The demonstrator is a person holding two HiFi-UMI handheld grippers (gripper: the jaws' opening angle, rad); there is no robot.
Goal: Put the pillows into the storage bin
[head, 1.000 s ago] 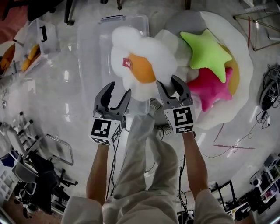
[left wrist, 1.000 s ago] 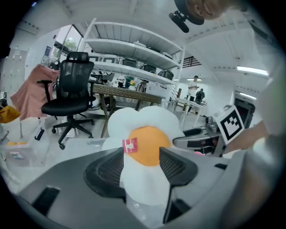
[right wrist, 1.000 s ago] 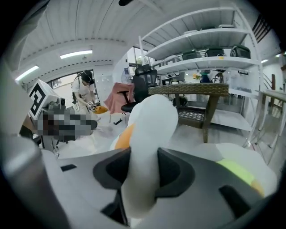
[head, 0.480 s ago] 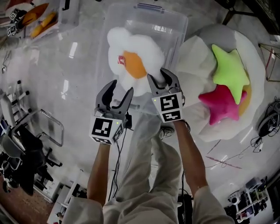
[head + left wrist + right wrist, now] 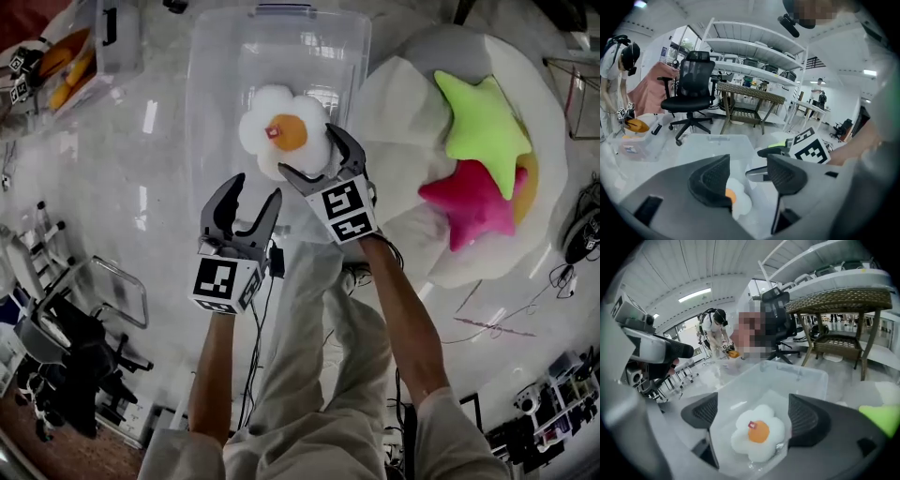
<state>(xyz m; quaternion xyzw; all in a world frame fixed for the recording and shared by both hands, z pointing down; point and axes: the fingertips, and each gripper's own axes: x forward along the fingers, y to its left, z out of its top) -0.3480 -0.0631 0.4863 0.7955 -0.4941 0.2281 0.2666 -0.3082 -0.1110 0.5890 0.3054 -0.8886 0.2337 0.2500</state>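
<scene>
A white flower pillow (image 5: pixel 281 141) with an orange centre lies inside the clear storage bin (image 5: pixel 211 103), loose on its floor. My right gripper (image 5: pixel 309 152) hangs over the bin's near edge. Its jaws have just been opening and stand wide, with the flower pillow (image 5: pixel 758 432) below them and untouched. My left gripper (image 5: pixel 255 187) is open and empty, just short of the bin. A green star pillow (image 5: pixel 483 127) and a pink star pillow (image 5: pixel 469 202) rest on a large white cushion (image 5: pixel 408 103) to the right of the bin.
A smaller clear box (image 5: pixel 84 56) with orange things sits on the floor at the far left. A metal frame (image 5: pixel 103 305) and dark gear stand at the left. A black office chair (image 5: pixel 691 89) and a wicker table (image 5: pixel 750 96) stand beyond the bin. Cables run along the floor at the right.
The right gripper carried the flower pillow over the bin, opened and let it go. The pillow dropped onto the bin's floor. The left gripper moved a little toward the bin.
</scene>
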